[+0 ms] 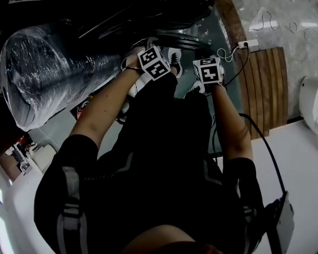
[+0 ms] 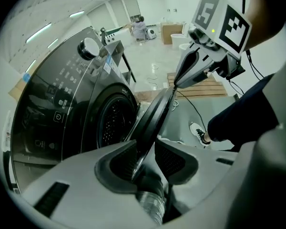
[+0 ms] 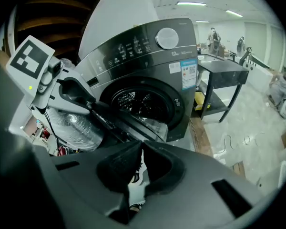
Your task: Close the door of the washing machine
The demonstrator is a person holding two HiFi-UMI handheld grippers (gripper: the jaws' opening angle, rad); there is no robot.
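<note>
Looking along the left tool (image 2: 146, 140), we see its jaws set on either side of the door (image 2: 155, 113) of the washing machine (image 2: 62, 109). The door's dark rim fills the gap between the pads, so the tool is clamped on it. The door stands open, swung well out from the machine's front, and the round opening and the perforated drum (image 3: 138, 101) inside the machine are in plain sight.

Our right tool (image 3: 141, 144) has its jaws drawn almost together with nothing between them. Only a thin slit parts them, and through it a shoe (image 3: 136, 175) shows on the floor. Seen from the left tool's camera, the right tool's tips meet the door's rim higher up than the left tool's grip.

On one side of the machine lies a big roll (image 1: 47, 73) wrapped in clear plastic, and on the other side stands a black-framed stand (image 3: 219, 80). A wooden pallet (image 1: 267, 83) lies on the floor in front of the machine, past the open door.
</note>
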